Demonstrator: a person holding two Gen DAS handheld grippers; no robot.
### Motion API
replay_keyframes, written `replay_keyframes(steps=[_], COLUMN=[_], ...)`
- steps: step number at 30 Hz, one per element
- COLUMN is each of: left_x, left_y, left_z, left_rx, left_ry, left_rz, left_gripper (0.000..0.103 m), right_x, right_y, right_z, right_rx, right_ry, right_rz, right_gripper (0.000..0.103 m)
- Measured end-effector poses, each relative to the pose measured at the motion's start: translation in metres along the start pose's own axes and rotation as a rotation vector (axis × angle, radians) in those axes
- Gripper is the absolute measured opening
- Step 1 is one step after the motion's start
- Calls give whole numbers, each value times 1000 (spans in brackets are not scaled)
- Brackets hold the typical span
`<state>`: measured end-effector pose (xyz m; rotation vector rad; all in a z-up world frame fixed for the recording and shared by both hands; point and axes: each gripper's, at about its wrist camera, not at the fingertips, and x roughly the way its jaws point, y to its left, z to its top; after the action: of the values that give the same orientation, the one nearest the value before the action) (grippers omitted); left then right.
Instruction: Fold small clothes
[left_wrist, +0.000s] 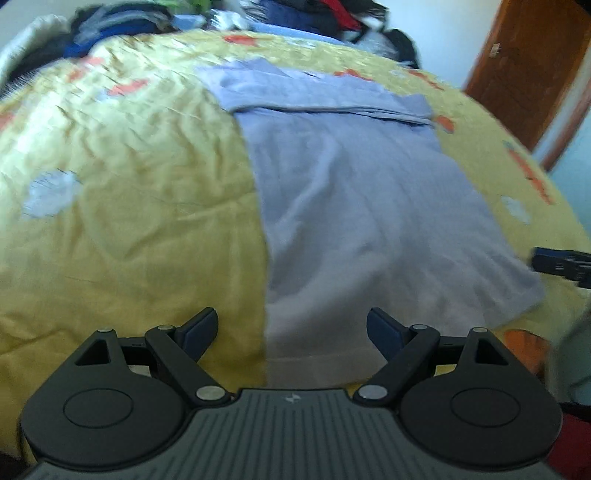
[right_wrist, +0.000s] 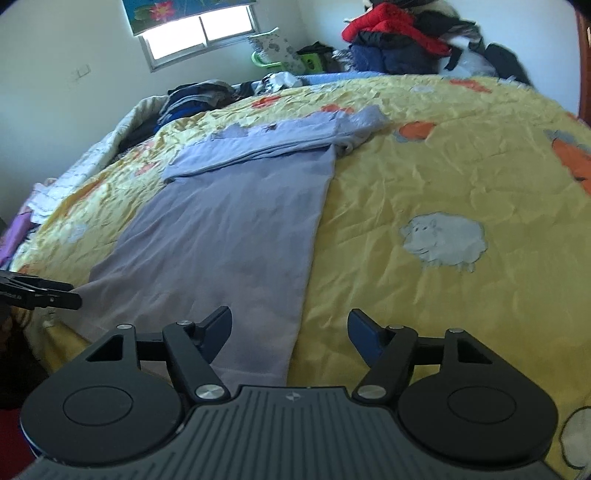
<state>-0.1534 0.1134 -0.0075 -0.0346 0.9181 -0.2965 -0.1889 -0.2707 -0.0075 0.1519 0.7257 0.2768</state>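
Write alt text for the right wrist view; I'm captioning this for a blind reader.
A lilac shirt lies flat on a yellow bedspread, sleeves folded across its far end. The open right hand-held gripper hovers over its near right edge, holding nothing. Clothes are piled beyond the bed, under a window.

Lavender shirt (right_wrist: 221, 229), yellow sheep-print bedspread (right_wrist: 443, 177)

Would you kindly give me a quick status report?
Both tools open, left tool, right tool, empty. Shirt flat on bedspread, sleeves folded in. Nothing in the way.
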Motion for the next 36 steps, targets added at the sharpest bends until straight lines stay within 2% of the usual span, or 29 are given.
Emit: replay_keyframes(steps=[1, 4, 6, 9, 13, 17, 23, 30, 36], left_x=[-1, -2, -3, -3, -4, -3, -1, 0, -4], left_y=[-4, -24, -33, -33, -31, -34, -37, -31, -30], left_z=[0, 2, 4, 8, 10, 9, 8, 8, 7], left_rx=[16, 114, 149, 121, 87, 101, 112, 76, 72], left_ry=[-14, -61, -84, -95, -113, -108, -110, -88, -82], left_rz=[55, 256, 322, 325, 351, 385, 425, 409, 374], left_gripper=[89, 89, 93, 94, 94, 94, 94, 94, 94], right_x=[-1, -1, 1, 5, 14, 16, 16, 18, 18], right_y=[3, 19, 33, 49, 59, 65, 66, 68, 62], right_z=[1, 5, 8, 13, 15, 12, 11, 9, 7], right_rx=[-13, -42, -69, -80, -95, -146, -145, -157, -146], right_ry=[-12, -64, -103, -139, -119, -113, -112, -102, -94], right_rz=[-23, -104, -156, -153, -146, -179, -186, -189, -139], right_gripper=[74, 83, 93, 95, 95, 96, 98, 99, 99])
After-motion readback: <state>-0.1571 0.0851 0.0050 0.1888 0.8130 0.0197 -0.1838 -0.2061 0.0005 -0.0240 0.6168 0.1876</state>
